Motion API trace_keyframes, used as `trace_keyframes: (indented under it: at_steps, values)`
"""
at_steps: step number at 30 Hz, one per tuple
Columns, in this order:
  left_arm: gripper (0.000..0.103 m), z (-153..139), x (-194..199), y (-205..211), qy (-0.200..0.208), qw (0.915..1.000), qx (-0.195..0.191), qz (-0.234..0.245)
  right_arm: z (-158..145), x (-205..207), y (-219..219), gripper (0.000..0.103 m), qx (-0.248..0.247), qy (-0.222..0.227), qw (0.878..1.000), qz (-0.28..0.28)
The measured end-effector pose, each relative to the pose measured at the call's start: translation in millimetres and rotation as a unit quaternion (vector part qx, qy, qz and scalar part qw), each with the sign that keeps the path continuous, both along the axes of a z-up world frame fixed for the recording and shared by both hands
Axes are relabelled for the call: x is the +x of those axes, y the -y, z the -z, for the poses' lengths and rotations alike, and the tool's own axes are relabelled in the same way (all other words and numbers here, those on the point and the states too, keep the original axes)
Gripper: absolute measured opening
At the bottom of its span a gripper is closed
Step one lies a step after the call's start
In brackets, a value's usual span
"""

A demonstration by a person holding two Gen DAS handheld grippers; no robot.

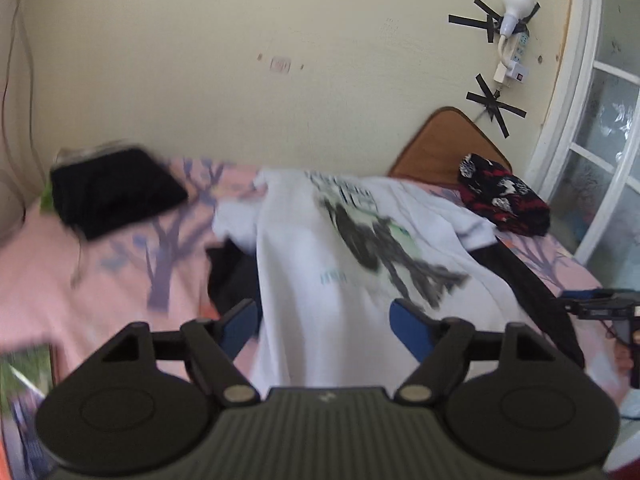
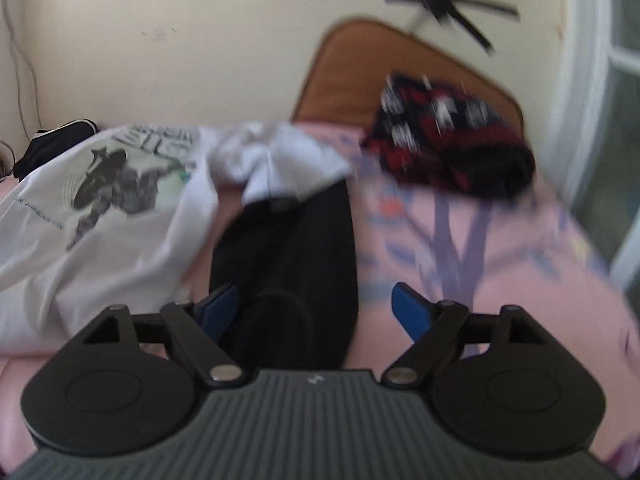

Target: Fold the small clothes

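Currently, both grippers are released: left gripper (image 1: 324, 326) over the white shirt (image 1: 340, 280), right gripper (image 2: 314, 312) over black cloth (image 2: 296, 248). Next: regrasp a shirt edge.

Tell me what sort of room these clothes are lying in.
Most likely a bedroom: the white printed T-shirt and folded black garment lie on a pink tree-patterned bedsheet, with a brown headboard against the cream wall and a white-framed window beside it.
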State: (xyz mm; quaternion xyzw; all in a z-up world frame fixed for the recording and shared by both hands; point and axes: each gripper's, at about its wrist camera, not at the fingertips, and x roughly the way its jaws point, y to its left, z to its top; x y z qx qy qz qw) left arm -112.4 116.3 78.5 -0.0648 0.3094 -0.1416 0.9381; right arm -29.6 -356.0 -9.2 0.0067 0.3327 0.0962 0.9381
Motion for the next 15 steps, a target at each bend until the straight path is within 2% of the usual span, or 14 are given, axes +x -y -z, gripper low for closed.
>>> trace_keyframes:
  at_steps: [1, 3, 4, 5, 6, 7, 8, 9, 10, 11, 12, 13, 14, 15]
  values:
    - [0.075, 5, -9, -2, -0.008, 0.9999, -0.011, -0.004, 2, -8, -4, 0.036, 0.007, -0.004, 1.0, -0.007]
    - [0.075, 14, -29, -6, -0.015, 0.9994, -0.028, -0.009, -5, -17, -8, 0.018, -0.029, 0.027, 0.999, -0.006]
    - [0.076, 17, -39, -7, -0.015, 0.9992, -0.034, -0.012, -11, -20, -7, 0.017, -0.069, 0.051, 0.996, 0.006]
    - [0.076, 20, -51, -10, -0.014, 0.999, -0.041, -0.015, -16, -22, -4, 0.016, -0.124, 0.083, 0.988, 0.04]
    - [0.077, 21, -62, -13, -0.012, 0.9988, -0.045, -0.019, -22, -17, 2, 0.017, -0.183, 0.119, 0.972, 0.086]
    - [0.079, 23, -70, -16, -0.01, 0.9986, -0.046, -0.024, -28, -11, 11, 0.019, -0.237, 0.154, 0.949, 0.142]
    - [0.08, 23, -81, -19, -0.007, 0.9985, -0.043, -0.034, -35, -7, 19, 0.028, -0.272, 0.174, 0.927, 0.191]
    - [0.081, 23, -90, -22, -0.004, 0.9984, -0.036, -0.042, -44, -4, 24, 0.03, -0.281, 0.179, 0.917, 0.219]
    - [0.083, 24, -97, -24, -0.003, 0.9983, -0.031, -0.049, -55, -8, 27, 0.03, -0.255, 0.18, 0.925, 0.216]
    - [0.085, 24, -103, -27, -0.002, 0.9984, -0.024, -0.052, -67, -18, 26, 0.035, -0.209, 0.191, 0.94, 0.191]
    - [0.089, 25, -108, -29, -0.001, 0.9984, -0.018, -0.053, -74, -28, 22, 0.052, -0.164, 0.201, 0.952, 0.161]
    - [0.092, 26, -112, -30, -0.001, 0.9986, -0.009, -0.053, -79, -38, 14, 0.061, -0.114, 0.203, 0.965, 0.119]
    - [0.092, 27, -114, -31, -0.001, 0.9985, 0.004, -0.055, -80, -46, 6, 0.075, -0.075, 0.197, 0.975, 0.074]
    - [0.092, 27, -115, -32, -0.002, 0.998, 0.018, -0.06, -79, -52, -5, 0.076, -0.042, 0.189, 0.981, 0.026]
